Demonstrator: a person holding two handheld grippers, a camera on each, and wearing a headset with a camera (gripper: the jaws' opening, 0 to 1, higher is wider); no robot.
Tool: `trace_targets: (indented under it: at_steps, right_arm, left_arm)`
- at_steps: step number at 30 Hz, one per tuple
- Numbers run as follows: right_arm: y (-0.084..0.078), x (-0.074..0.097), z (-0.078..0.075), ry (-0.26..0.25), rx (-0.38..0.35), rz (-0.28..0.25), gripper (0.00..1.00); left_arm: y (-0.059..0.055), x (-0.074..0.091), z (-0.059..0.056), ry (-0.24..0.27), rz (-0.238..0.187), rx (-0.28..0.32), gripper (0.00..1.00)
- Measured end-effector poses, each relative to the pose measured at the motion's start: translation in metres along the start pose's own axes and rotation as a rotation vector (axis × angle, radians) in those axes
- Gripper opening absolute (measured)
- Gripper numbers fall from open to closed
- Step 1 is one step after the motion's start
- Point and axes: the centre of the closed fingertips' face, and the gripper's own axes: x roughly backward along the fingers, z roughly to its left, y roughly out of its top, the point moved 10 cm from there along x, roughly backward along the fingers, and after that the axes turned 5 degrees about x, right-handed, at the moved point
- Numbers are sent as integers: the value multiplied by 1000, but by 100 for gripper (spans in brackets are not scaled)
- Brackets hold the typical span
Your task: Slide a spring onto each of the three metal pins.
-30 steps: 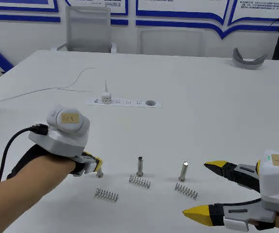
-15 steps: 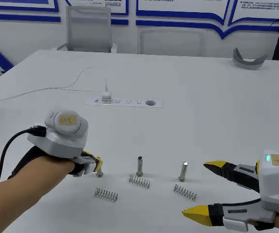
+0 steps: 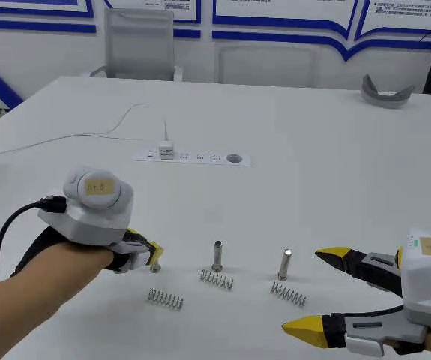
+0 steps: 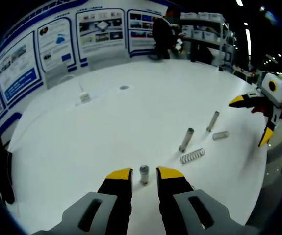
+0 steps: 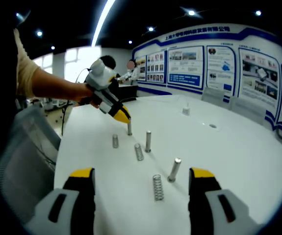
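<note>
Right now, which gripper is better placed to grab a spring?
The right gripper: its yellow-tipped jaws stand wide open near the rightmost small coiled metal spring, while the left gripper straddles the leftmost short metal pin.

Grey-white housings, tan labels, yellow-tipped jaws on left tool [image 3: 154, 259] & right tool [image 3: 301, 291]; black cable [image 3: 13, 217] on left.

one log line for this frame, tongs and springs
left tongs: narrowly open, straddling left pin | right tongs: wide open, hovering near right pin | springs: three flat on table, none mounted
</note>
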Motion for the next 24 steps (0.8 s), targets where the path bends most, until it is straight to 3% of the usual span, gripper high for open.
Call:
trace_targets:
  at_steps: [10, 24]
  right_arm:
    - [2, 1, 0, -2, 3, -1, 80]
    - [6, -1, 1, 11, 16, -5, 79]
  left_arm:
    - [-2, 9, 0, -20, -52, -1, 30]
    - [-13, 25, -7, -53, -117, -19, 42]
